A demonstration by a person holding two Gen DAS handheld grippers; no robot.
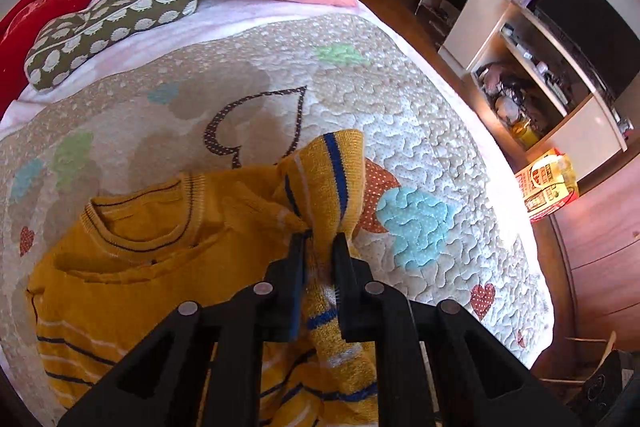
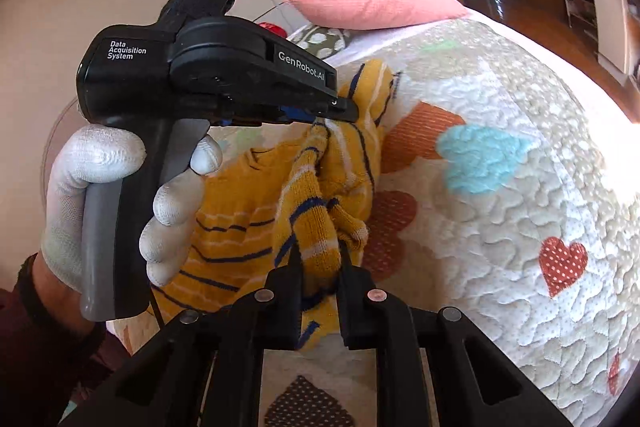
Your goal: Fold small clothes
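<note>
Two grippers pinch one garment above a broad quilted bedspread, stitched in wavy puffs with dotted heart patches. The mustard knit sweater, ribbed at the collar and banded in blue and white, lies mostly flat on the bedspread, its right side bunched and lifted. The left gripper has its black jaws nearly closed on a raised striped fold. The right gripper, jaws likewise clamped, grips another gathered fold just beside it. A white-gloved hand holds the left handle.
</note>
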